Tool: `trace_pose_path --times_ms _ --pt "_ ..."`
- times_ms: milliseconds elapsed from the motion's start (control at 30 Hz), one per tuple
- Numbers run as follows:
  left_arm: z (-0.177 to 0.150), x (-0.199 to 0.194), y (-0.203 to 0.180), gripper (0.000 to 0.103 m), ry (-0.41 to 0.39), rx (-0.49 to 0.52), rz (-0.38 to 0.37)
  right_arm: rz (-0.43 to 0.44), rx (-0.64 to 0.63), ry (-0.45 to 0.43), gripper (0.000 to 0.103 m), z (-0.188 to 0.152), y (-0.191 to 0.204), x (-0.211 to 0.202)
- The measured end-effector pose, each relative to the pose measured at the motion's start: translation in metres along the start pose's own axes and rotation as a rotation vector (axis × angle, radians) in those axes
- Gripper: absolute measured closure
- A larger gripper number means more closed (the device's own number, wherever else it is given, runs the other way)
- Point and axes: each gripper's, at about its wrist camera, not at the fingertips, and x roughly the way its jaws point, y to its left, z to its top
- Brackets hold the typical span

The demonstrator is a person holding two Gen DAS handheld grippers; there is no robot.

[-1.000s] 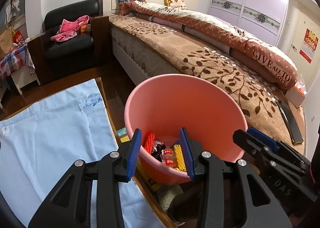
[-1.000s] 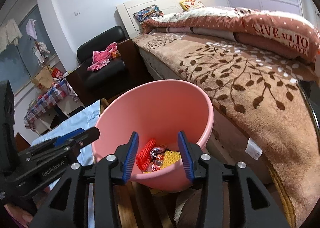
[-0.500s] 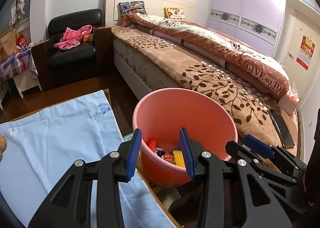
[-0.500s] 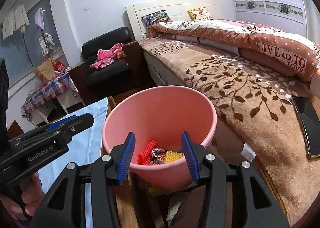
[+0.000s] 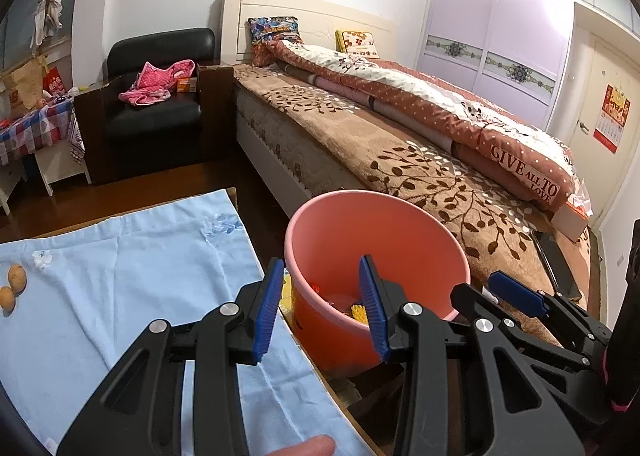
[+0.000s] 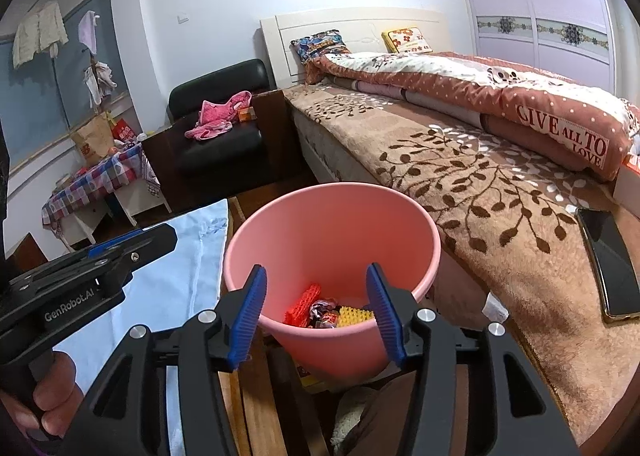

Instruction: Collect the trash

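Right gripper (image 6: 316,316) jaws just been opening, nothing between them; left gripper (image 5: 322,306) open, empty; trash (image 6: 328,312) at bottom of pink bin (image 6: 332,232); risk: low swing toward blue cloth (image 5: 120,276) clips bin rim, tips it

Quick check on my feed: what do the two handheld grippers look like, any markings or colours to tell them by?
Both match: black plastic frames with silver bolts and ribbed blue pads. The left gripper shows white "GenRobot.AI" lettering on its side in the right wrist view. The right gripper has the same build; no cables show, and a pink cuff edge sits behind it in the left wrist view.
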Motion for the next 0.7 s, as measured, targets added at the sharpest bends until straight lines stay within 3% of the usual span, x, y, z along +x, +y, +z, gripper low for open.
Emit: trace_pose_path --times_ms 700 --pt "-0.008 -0.019 0.012 0.064 -0.021 -0.024 -0.029 -0.014 -0.035 -0.015 0.051 -0.001 0.017 -0.011"
